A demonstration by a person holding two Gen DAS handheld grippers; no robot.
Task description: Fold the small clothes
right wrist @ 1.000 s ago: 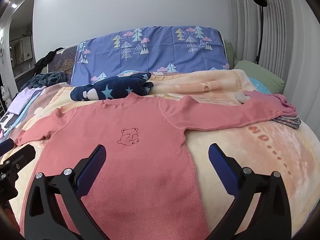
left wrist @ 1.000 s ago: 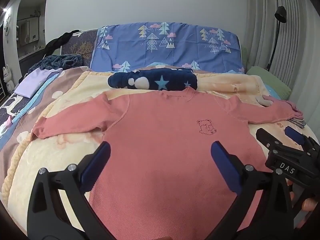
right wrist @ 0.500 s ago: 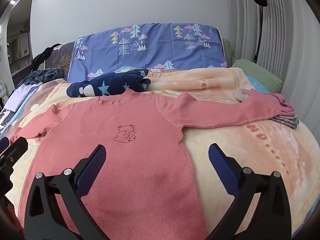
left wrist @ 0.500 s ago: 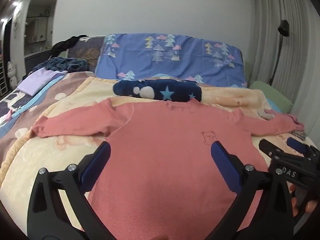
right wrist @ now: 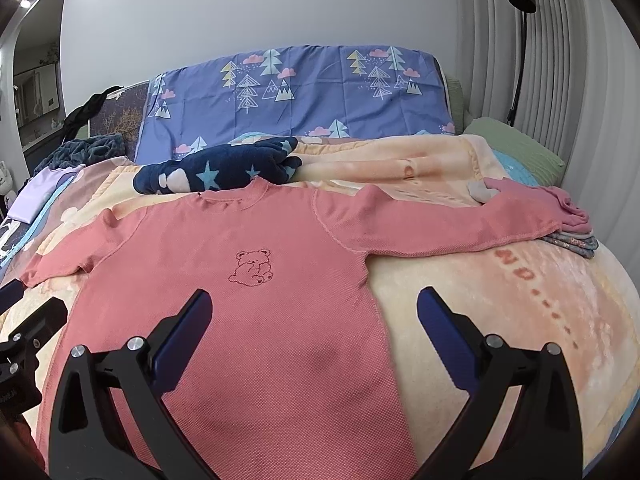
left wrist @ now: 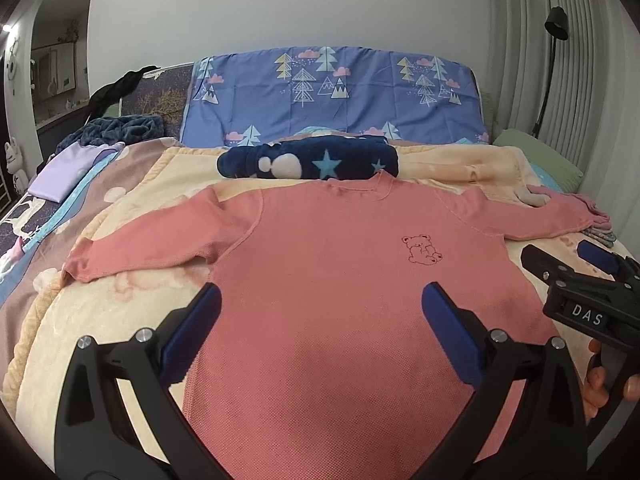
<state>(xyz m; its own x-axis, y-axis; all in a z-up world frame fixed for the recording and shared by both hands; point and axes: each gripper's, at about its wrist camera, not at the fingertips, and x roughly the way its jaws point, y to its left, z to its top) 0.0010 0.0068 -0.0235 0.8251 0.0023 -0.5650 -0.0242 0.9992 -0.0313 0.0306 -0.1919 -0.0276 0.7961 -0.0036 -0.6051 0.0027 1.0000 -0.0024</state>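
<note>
A pink long-sleeved sweater (left wrist: 340,280) (right wrist: 256,304) with a small bear outline on the chest lies flat, front up, on the bed, both sleeves spread out sideways. My left gripper (left wrist: 320,308) hovers open above its lower body, nothing between the blue pads. My right gripper (right wrist: 314,308) hangs open over the sweater's right side seam, also empty; in the left wrist view the right gripper (left wrist: 568,258) shows at the right edge with fingers of a hand below it. The sweater's right cuff rests on a small pile of folded clothes (right wrist: 572,236).
A peach blanket (right wrist: 500,300) covers the bed. A rolled navy star-print fleece (left wrist: 308,164) (right wrist: 216,172) lies just beyond the collar, before a blue tree-print pillow (left wrist: 332,96). A lilac garment (left wrist: 68,172) sits far left, a green pillow (right wrist: 516,148) and floor lamp (right wrist: 520,40) right.
Both views have shifted a little over the sweater, tilting up then back down. The jaws stayed open and the sweater has not moved.
</note>
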